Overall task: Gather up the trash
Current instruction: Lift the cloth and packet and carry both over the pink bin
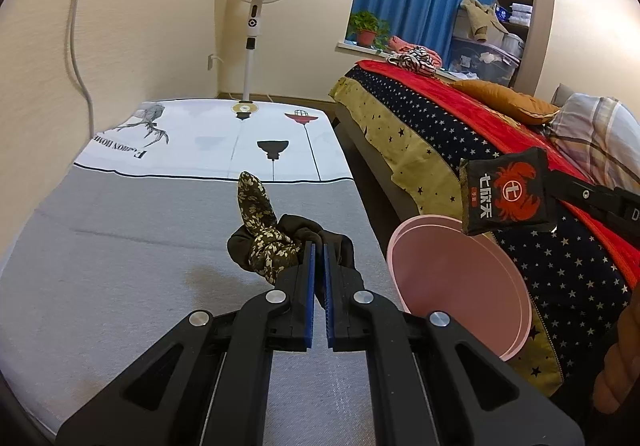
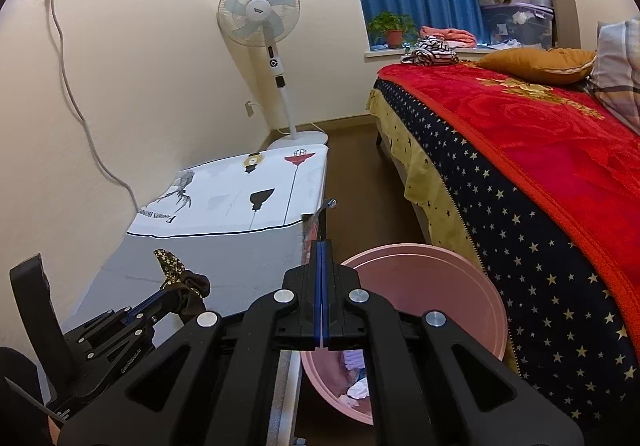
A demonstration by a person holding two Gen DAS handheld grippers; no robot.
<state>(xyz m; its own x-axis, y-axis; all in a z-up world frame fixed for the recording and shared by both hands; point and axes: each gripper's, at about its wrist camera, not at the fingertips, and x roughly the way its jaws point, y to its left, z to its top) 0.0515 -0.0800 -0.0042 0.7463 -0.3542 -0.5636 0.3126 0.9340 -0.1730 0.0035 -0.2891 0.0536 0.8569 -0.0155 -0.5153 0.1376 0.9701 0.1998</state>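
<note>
Left wrist view: we see left gripper (image 1: 319, 266) clamped on dark floral cloth (image 1: 262, 242); right gripper (image 2: 321, 270) clamped on black snack wrapper (image 1: 506, 196), pink bin (image 2: 430, 310) below it.

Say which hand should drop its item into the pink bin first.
Right. The right gripper holds the black snack wrapper at the pink bin's rim. The left gripper holds dark floral cloth over the grey mattress, beside the bin.

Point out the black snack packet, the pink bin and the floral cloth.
Black snack packet (image 1: 506, 194), left wrist view, red crest on its face.
Pink bin (image 2: 436, 286), right wrist view, inner wall.
Floral cloth (image 1: 260, 230), left wrist view, patterned middle.
</note>
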